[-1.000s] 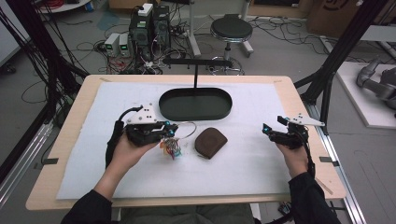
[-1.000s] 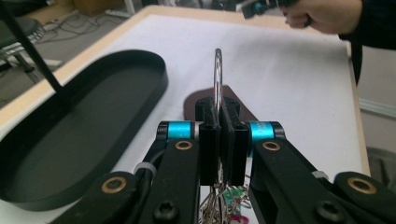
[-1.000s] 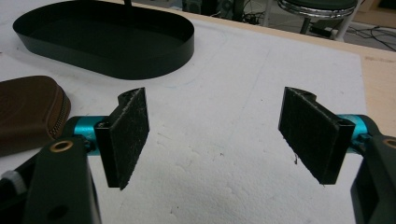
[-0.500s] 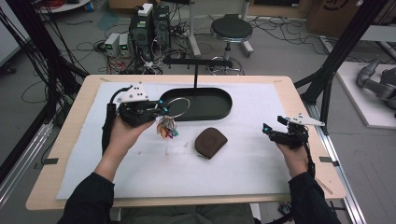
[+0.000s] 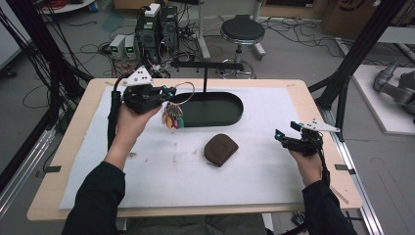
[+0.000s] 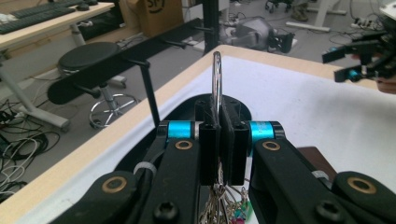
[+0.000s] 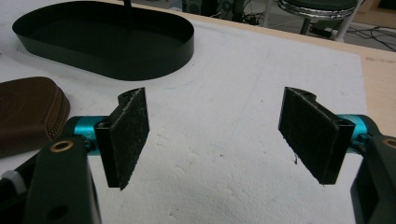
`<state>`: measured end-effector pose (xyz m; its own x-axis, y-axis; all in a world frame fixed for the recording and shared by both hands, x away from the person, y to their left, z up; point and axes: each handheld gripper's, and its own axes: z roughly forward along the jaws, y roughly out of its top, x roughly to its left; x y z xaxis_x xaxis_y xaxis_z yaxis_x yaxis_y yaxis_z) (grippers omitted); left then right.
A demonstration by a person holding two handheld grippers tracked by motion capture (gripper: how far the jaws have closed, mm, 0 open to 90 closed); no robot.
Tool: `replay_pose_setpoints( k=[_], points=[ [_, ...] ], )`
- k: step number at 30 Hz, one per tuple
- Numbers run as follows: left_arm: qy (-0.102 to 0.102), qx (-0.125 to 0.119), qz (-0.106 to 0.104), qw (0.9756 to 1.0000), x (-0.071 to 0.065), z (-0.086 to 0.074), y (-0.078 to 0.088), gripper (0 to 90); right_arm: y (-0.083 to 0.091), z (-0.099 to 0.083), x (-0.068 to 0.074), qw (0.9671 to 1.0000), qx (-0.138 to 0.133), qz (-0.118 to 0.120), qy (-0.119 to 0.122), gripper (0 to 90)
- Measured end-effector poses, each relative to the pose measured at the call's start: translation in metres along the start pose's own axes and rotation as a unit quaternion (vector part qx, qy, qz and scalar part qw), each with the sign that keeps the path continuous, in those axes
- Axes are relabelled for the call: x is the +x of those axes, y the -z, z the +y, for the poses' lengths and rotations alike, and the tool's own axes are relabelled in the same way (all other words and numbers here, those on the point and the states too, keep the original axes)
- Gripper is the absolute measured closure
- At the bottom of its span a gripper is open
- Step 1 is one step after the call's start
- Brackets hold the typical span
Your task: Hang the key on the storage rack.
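Brown pouch [image 5: 220, 149]: lies flat on the white mat [image 5: 147, 181], nearest the worktop's near edge, about midway between the two hands and just short of the tray; nothing touches it.
Right gripper [image 5: 284, 138]: rests low near the worktop's right edge, jaws spread wide with bare mat between the pads [image 7: 126, 135]; it holds nothing. Its own view shows the pouch off to one side and the tray beyond.
Left gripper [image 5: 165, 93]: lifted off the mat toward the far left part of the worktop, jaws pressed tight together on a key ring [image 6: 216, 79].
Key ring: its wire loop stands up edge-on between the pads and juts toward the tray; the bunch of keys with coloured tags [image 5: 172, 119] dangles below the jaws, clear of the mat.
Black oval tray [image 5: 230, 117]: sits near the far edge at the worktop's middle, long axis running left to right, just to the right of the held keys.
Stand: a thin post [image 5: 204, 78] rises from the tray's far rim to a black crossbar [image 5: 205, 64] with pegs.
Deciding relation: the loop lies just left of and near the crossbar, so the left hand is by far the nearer one.
Obstacles: judged slight; the post and the tray's rim are what the dangling keys could catch on.
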<state>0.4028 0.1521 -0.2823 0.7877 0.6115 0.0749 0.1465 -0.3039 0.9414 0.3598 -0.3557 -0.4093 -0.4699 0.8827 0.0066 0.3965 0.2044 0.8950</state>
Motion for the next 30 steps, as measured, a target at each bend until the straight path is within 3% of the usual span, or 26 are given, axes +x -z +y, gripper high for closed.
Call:
replay_pose_setpoints(
  k=[7, 16, 23, 30],
  points=[
    [0.004, -0.003, 0.027, 0.9996, 0.014, 0.007, -0.01, 86.4, 0.0, 0.0, -0.001, 1.0, -0.002, 0.0, -0.001, 24.9],
    [0.017, 0.005, 0.043, 0.9989, 0.032, 0.01, -0.025, 86.6, 0.0, 0.0, -0.001, 1.0, -0.003, 0.0, -0.002, 24.9],
    [0.029, 0.013, 0.068, 0.9972, 0.043, 0.003, -0.035, 86.7, -0.001, 0.0, 0.0, 1.0, -0.002, 0.001, -0.002, 25.0],
    [0.057, 0.005, 0.079, 0.9952, 0.056, -0.004, -0.041, 86.7, -0.001, 0.0, -0.001, 1.0, -0.001, 0.002, -0.001, 25.0]
  ],
)
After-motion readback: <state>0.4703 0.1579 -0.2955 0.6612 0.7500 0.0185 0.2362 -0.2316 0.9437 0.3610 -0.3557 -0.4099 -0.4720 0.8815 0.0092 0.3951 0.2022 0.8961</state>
